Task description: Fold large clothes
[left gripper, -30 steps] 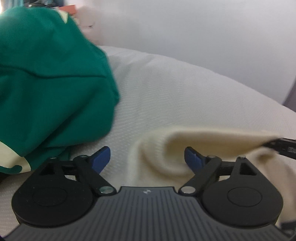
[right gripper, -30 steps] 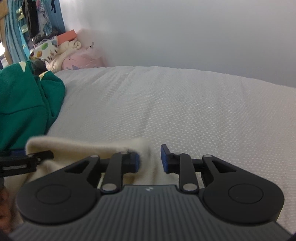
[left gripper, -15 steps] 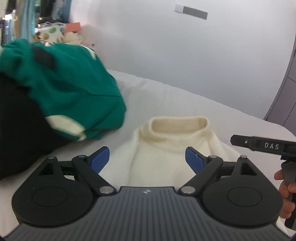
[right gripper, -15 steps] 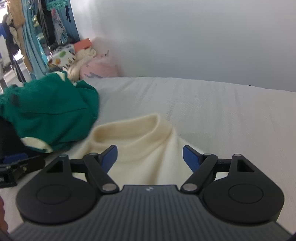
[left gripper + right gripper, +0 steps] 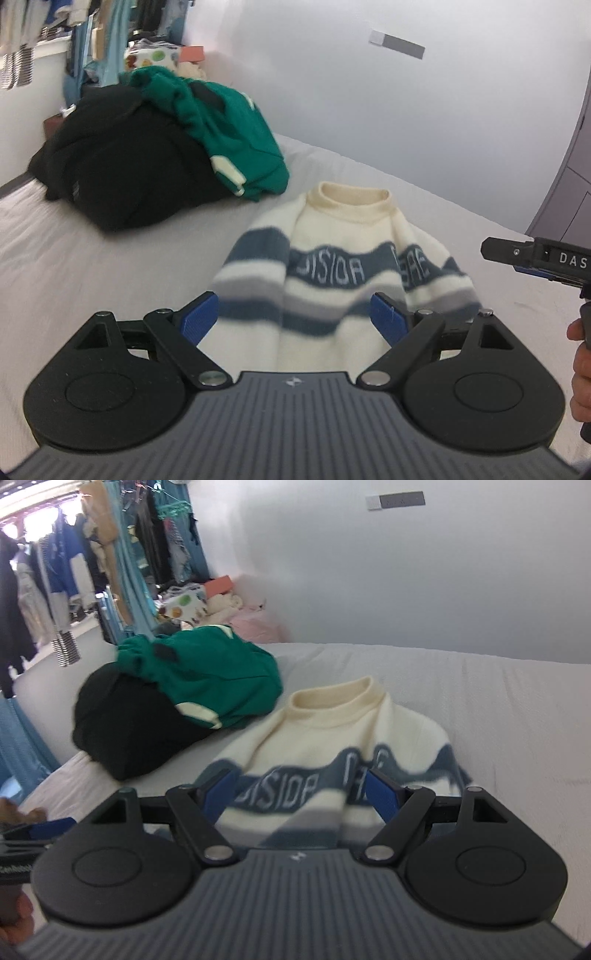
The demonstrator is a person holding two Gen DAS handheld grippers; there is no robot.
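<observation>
On the white bed (image 5: 92,258), my left gripper (image 5: 295,319) and right gripper (image 5: 301,790) have let go and pulled back, both wide and empty, leaving the striped cream sweater (image 5: 343,258) lying flat, ready for folding.

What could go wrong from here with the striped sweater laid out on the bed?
1. The green garment and black pile lie close beside the striped sweater; a fold toward that side could catch them.
2. Both the left gripper and right gripper are open and hold nothing, so each needs a fresh grasp; thick knit may slip or bunch.
</observation>
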